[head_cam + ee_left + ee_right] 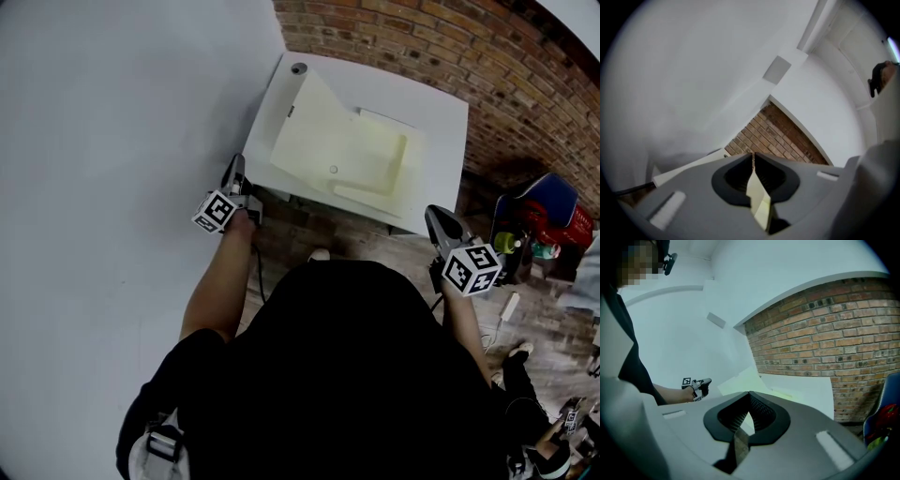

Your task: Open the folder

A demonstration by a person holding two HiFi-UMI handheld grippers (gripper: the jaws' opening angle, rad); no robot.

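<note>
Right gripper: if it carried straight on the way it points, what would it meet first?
Probably the pale yellow folder on the white table: the right gripper, jaws together, aims slightly downward at it with nothing visible between. Depth is unclear, so the table's near edge could come first.

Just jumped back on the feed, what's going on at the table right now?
A person stands at the white table with a gripper in each hand. The pale yellow folder lies on it and looks already partly open, with one flap raised. The left gripper is shut and sits off the table's near-left corner, apparently clear of the folder. The right gripper is shut and empty, off the near-right corner.
</note>
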